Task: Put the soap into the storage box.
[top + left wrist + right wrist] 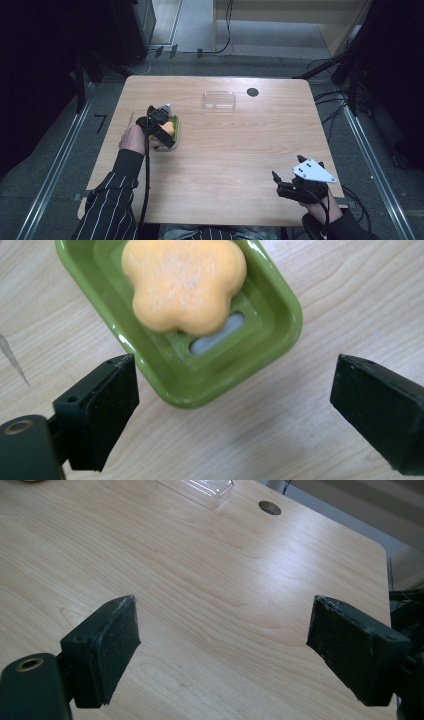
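A green soap dish (176,131) (272,332) lies on the left part of the wooden table, with an orange flower-shaped soap (169,129) (184,284) resting in it. My left gripper (165,131) (235,405) hangs just above the dish's near end. It is open, its jaws stand wide on either side of the dish and touch neither the dish nor the soap. My right gripper (287,172) (225,650) is open over bare wood near the table's front right corner, with nothing between its jaws.
A clear plastic lid (219,100) (200,489) lies at the back middle of the table (235,150), with a dark round cable hole (252,92) (270,508) to its right. Cables and dark stands ring the table on the floor.
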`<state>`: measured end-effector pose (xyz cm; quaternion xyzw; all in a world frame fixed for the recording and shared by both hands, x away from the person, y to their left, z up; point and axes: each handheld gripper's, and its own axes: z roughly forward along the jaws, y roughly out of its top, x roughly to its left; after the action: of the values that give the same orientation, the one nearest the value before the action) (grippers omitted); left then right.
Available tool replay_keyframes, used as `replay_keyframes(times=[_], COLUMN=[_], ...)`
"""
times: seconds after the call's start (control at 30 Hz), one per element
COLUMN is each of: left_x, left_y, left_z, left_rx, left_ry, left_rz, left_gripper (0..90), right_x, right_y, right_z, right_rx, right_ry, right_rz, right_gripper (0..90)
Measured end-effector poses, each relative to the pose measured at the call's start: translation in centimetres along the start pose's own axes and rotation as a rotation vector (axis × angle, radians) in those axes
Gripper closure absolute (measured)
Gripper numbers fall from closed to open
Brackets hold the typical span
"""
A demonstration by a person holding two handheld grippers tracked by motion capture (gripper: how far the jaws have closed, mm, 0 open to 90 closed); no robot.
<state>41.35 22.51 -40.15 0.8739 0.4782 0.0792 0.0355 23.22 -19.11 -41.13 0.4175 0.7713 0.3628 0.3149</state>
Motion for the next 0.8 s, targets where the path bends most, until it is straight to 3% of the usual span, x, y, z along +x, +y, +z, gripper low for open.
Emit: replay_keyframes(times=[0.17, 0.8], left_x=[-0.5, -3.8], left_y=[-1.0, -4.4], left_z=[-0.4, -0.8], left_rx=[-0.019, 0.004], left_ry=[-0.003, -0.031], left_rz=[0.003, 0.068], left_gripper=[3.0, 0.0], right_x=[0.0, 0.0], right_y=[0.0, 0.0], right_z=[0.0, 0.0], right_rx=[-0.001, -0.002], right_ry=[-0.001, 0.000], right_rz=[0.000, 0.000], right_gripper=[13.7, 13.7])
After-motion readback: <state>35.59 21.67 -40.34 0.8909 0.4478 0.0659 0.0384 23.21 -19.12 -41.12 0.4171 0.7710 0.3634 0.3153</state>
